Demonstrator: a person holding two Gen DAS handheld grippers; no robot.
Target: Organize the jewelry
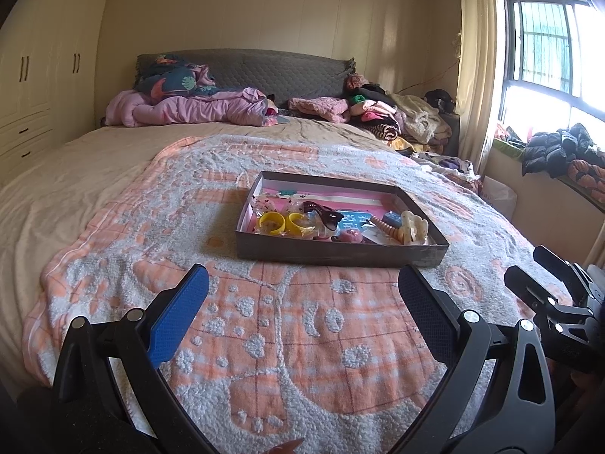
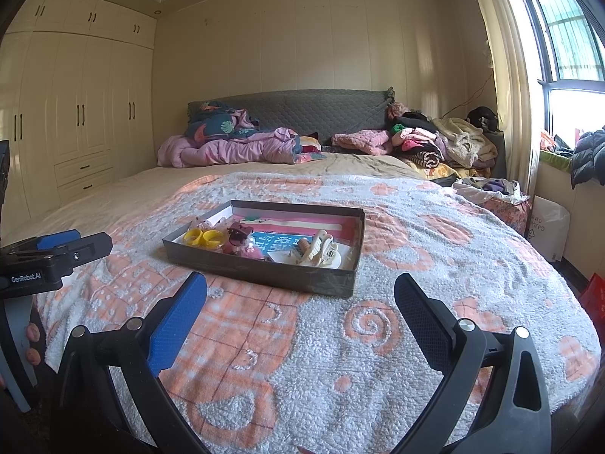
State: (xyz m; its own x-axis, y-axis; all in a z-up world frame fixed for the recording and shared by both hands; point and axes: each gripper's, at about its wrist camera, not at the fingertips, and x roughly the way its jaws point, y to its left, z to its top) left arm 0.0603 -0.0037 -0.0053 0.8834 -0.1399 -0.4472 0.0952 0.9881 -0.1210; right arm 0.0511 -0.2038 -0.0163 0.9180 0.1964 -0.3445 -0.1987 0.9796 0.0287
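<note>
Hovering low over orange-and-white blanket (image 1: pixel 264 325): left gripper (image 1: pixel 302 314), jaws spread wide, nothing between; right gripper (image 2: pixel 300 312) likewise spread and empty, seen at 3 o'clock in left view. Shallow dark tray (image 1: pixel 336 253) at 12 o'clock, flat on blanket, apart from both grippers. Inside: yellow bangles (image 1: pixel 281 223) left, sunglasses (image 1: pixel 321 213) centre, cream hair claw (image 1: pixel 414 229) right. Beyond: pink quilt (image 1: pixel 189 109), grey headboard (image 1: pixel 280 72), clothes pile (image 1: pixel 389 117) at 1 o'clock.
</note>
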